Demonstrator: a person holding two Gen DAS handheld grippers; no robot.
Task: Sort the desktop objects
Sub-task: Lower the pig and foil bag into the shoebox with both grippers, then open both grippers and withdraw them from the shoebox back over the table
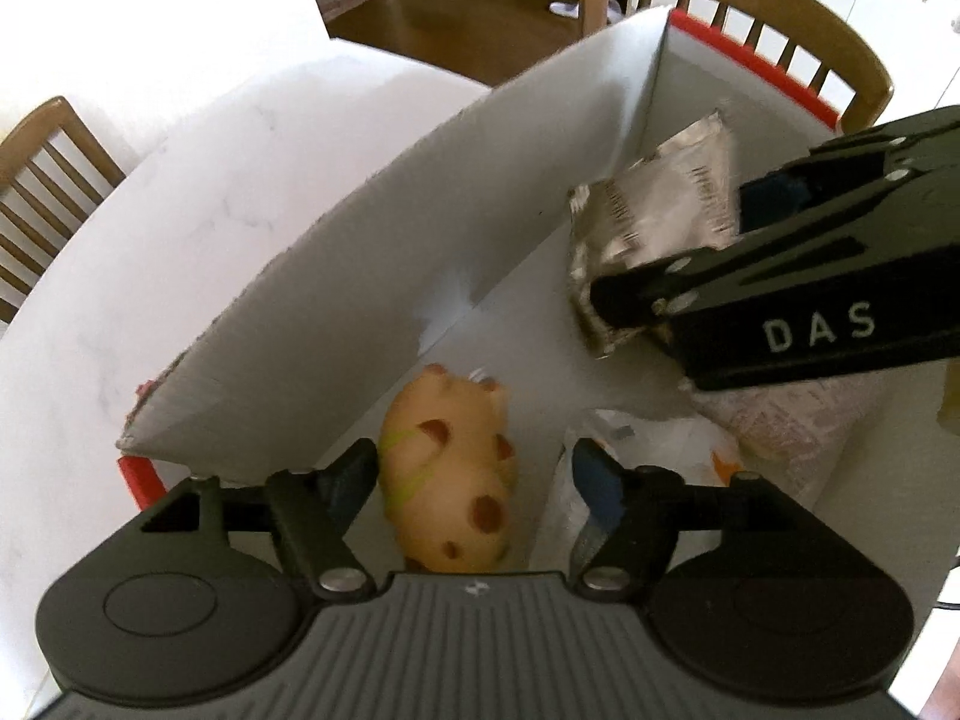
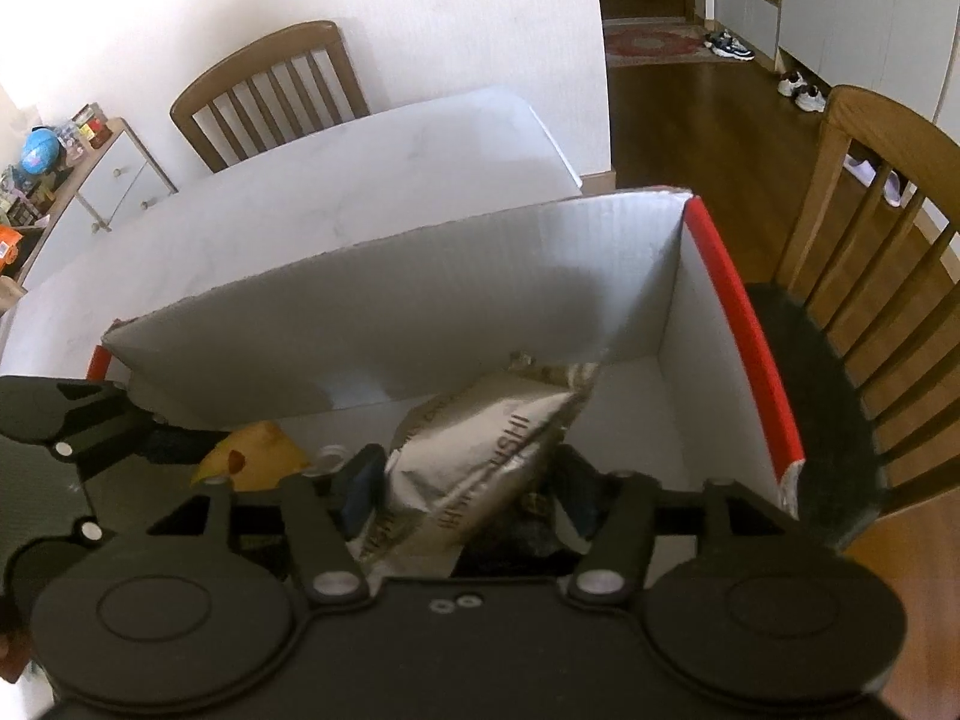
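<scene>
Sorting, well advanced: your left gripper (image 1: 474, 480), jaws spread, straddles the spotted toy pig (image 1: 450, 480) on the cardboard box (image 1: 336, 300) floor, your right gripper (image 2: 468, 492), jaws spread, brackets the silver foil packet (image 2: 480, 450) against the far wall; visible tabletop (image 1: 150, 228) bare.

In your left wrist view the spotted toy (image 1: 447, 474) runs under the camera housing, so you cannot see its lower end. The silver pouch (image 1: 654, 222) is motion-blurred and partly covered by the right gripper (image 1: 672, 252); its print is unreadable. The pale wrappers (image 1: 774, 420) beneath that gripper are too washed out for you to identify. In your right wrist view the same pouch (image 2: 480, 456) hides whether the fingers (image 2: 360, 483) touch it, and the toy (image 2: 258, 462) shows only as a yellow corner.
</scene>
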